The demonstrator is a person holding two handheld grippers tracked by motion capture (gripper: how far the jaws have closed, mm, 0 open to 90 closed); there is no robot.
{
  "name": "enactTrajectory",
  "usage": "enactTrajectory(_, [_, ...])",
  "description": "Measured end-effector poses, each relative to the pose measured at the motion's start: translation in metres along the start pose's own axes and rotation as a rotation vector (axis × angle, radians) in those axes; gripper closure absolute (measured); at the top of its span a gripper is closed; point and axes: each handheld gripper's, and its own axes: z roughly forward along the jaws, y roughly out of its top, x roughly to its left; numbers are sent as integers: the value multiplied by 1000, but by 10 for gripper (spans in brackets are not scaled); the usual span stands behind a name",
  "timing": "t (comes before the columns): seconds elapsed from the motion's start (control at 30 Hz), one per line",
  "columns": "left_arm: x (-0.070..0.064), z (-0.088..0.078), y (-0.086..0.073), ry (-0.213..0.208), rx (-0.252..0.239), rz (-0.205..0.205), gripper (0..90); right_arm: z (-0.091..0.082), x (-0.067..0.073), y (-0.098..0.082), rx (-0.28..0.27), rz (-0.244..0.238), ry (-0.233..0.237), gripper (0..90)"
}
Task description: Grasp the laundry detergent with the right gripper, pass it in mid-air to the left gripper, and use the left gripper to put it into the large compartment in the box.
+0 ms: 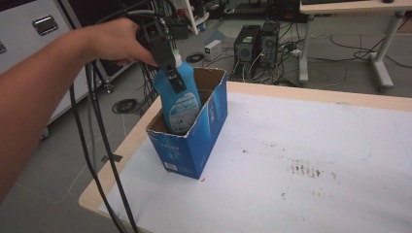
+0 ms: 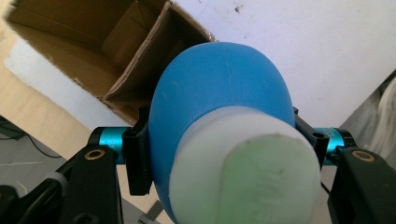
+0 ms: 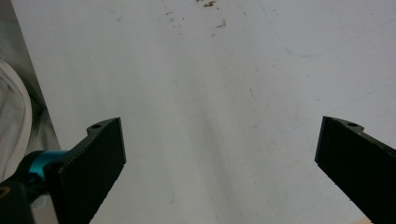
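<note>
Table (image 1: 311, 160): white sheet over a pale wood top, brown specks around 4 o'clock in the high view. Beyond it at 12 o'clock, floor with computer towers (image 1: 256, 46) and loose cables.

Box (image 1: 189, 131): blue cardboard, top flaps open, standing on the table near its 10 o'clock corner, bare brown inside as seen from the left gripper view.

Bottle (image 1: 179, 99): blue, white cap (image 2: 247, 172), printed label on the front, upright with its lower part inside the box at the near end, shoulders and cap above the rim.

Left hand (image 1: 114, 41): reaching in from 9 o'clock, holding the left tongs (image 1: 170, 65) above the box, black cables hanging down from them.

Left tongs: pinching the bottle just under the cap, one jaw on each side of the blue shoulder.

Right tongs (image 3: 219, 158): spread wide over bare white sheet, nothing between the jaws.
</note>
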Motion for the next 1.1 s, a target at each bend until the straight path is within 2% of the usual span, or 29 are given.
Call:
enactTrajectory(0.27, [3, 35, 0, -19, 36, 37, 380, 2, -1, -3, 3, 12, -3, 11])
enactTrajectory(0.47, [5, 58, -4, -20, 60, 43, 380, 4, -1, -2, 6, 16, 0, 11])
enactTrajectory(0.5, [5, 58, -4, -20, 60, 43, 379, 4, -1, -2, 6, 16, 0, 11])
enactTrajectory(0.53, [7, 66, -6, -28, 66, 44, 380, 6, -1, -2, 9, 14, -1, 11])
enactTrajectory(0.77, [9, 80, -10, -33, 78, 47, 379, 9, -1, 0, 10, 13, -7, 11])
enactTrajectory(1.1, [10, 86, -12, -40, 80, 42, 379, 12, 0, 4, 19, 4, -17, 12])
